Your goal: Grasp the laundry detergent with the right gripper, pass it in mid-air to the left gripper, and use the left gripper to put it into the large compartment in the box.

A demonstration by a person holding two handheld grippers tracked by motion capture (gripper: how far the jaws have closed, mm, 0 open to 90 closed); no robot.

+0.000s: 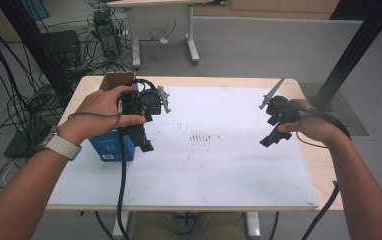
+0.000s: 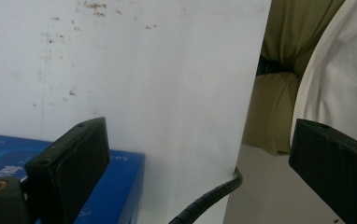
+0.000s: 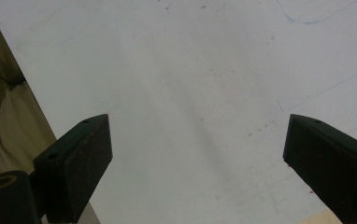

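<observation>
Cardboard blue box, perhaps rectangular, matte

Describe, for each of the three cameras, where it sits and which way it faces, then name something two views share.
High view: above the person's side, looking forward and down on the table; forearms, left gripper and right gripper show.
Left gripper view: on the left gripper, facing the white sheet; open jaws.
Right gripper view: on the right gripper, facing the sheet; open jaws.
Shared: the blue box, high and left gripper views.
</observation>
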